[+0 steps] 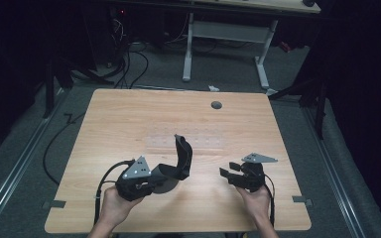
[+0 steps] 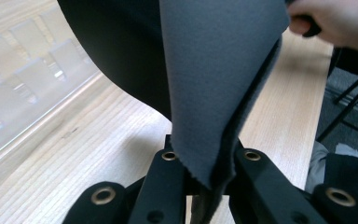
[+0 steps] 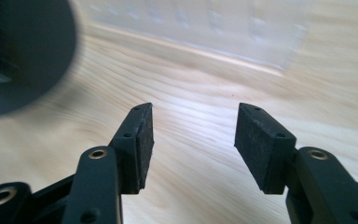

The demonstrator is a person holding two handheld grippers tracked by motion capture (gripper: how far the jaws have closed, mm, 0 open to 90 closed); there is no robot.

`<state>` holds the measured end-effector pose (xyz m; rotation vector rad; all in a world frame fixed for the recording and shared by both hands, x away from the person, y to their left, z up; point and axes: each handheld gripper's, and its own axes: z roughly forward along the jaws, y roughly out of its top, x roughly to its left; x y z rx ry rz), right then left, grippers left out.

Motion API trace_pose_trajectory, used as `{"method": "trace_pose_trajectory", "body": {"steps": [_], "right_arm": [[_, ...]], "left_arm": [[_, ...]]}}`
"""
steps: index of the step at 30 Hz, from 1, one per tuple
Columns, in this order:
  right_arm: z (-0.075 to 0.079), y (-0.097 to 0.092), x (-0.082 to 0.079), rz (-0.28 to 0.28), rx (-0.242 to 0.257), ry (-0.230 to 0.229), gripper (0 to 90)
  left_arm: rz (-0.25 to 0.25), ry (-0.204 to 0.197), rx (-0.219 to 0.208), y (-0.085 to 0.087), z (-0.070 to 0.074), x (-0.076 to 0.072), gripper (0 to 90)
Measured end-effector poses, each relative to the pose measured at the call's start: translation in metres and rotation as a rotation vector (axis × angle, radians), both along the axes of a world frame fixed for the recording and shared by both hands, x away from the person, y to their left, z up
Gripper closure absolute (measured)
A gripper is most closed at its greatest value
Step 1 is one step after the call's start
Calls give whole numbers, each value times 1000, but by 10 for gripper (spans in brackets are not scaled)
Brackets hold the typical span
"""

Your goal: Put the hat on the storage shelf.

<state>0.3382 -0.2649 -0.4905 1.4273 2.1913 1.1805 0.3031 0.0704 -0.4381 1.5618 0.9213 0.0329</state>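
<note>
Dark flexible sheet [image 1: 181,161]: I judge it to be a mat of rubber or felt, black on one face and grey on the other. It curls upright just beside the left gripper [image 1: 151,179], on the near half of the wooden table [image 1: 129,114], with a round lower portion lying on the tabletop next to that gripper.

Left gripper state: jaws fully closed on the sheet's lower edge; in the left gripper view the grey face [image 2: 214,74] rises straight out of the clamped jaws.

Right gripper [image 1: 229,170] state: jaws standing wide apart with nothing between the pads [image 3: 145,140]. It sits well apart from the sheet, on the far side from the left gripper, pointing toward it. In the right gripper view a dark blurred edge [image 3: 23,56] lies ahead, off to one side.

Step in hand, as I judge it: one-handed hold, second grasp pending. The next move calls for me to bring the right gripper across to the sheet's free upper edge and close only once the edge lies squarely between the pads.
</note>
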Motion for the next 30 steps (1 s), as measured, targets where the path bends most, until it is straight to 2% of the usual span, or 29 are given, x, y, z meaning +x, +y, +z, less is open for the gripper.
{"method": "trace_pose_trajectory", "body": {"steps": [6,12,15,17,19,22,30], "right_arm": [[-19,-7,6,-72,-109,-4,427],[-30,-10,12,-130,-187,-7,400],[-34,-8,13,-138,-232,-17,388],[-37,-6,13,-132,-255,-27,379],[-40,-4,11,-126,-250,-55,379],[-40,-6,11,-131,-218,-37,377],[-40,-5,11,-127,-220,-38,367]], "left_arm": [[40,-4,-13,8,5,4,860],[70,3,-40,17,9,8,860],[88,-5,-43,20,10,10,860],[103,-29,-39,21,11,10,859],[106,-38,-41,22,11,10,859],[123,-39,-45,24,12,13,859],[155,-40,-75,31,17,25,858]]}}
